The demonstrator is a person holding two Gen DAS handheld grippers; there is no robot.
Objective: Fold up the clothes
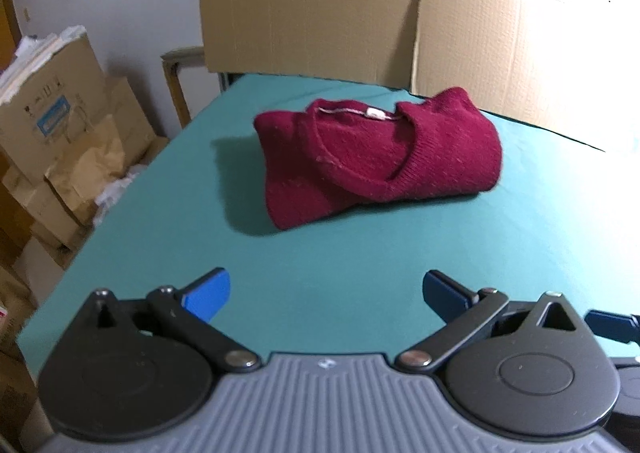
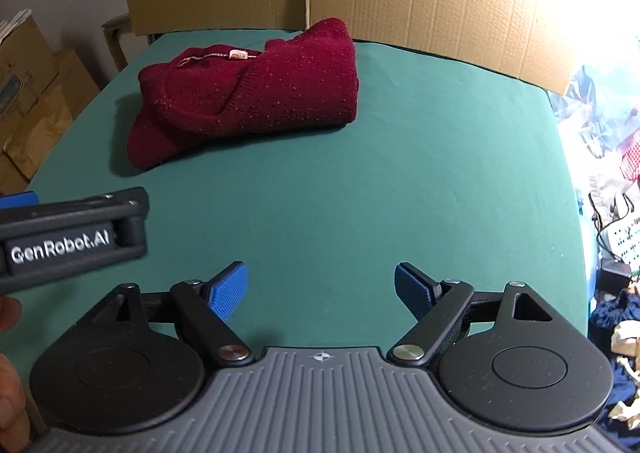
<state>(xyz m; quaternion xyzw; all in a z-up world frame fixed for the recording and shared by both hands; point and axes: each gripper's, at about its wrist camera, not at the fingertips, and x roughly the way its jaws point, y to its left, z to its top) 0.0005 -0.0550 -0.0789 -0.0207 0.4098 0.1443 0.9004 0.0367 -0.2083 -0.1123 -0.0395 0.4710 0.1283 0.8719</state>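
Note:
A dark red knitted sweater (image 1: 376,157) lies folded into a compact bundle on the green table (image 1: 320,253), neckline and white label facing up. In the right wrist view the same sweater (image 2: 248,93) sits at the far left of the table (image 2: 400,173). My left gripper (image 1: 326,295) hangs open over the near part of the table, well short of the sweater, nothing between its blue pads. My right gripper (image 2: 320,289) is also open and empty, back from the sweater. The left gripper's black body (image 2: 68,237) shows at the left edge of the right wrist view.
Large cardboard sheets (image 1: 360,5) stand upright along the table's far edge. Cardboard boxes and paper (image 1: 60,141) are stacked beyond the left edge. A pile of clutter and cables (image 2: 612,193) lies off the right edge. A hand (image 2: 10,373) holds the left gripper.

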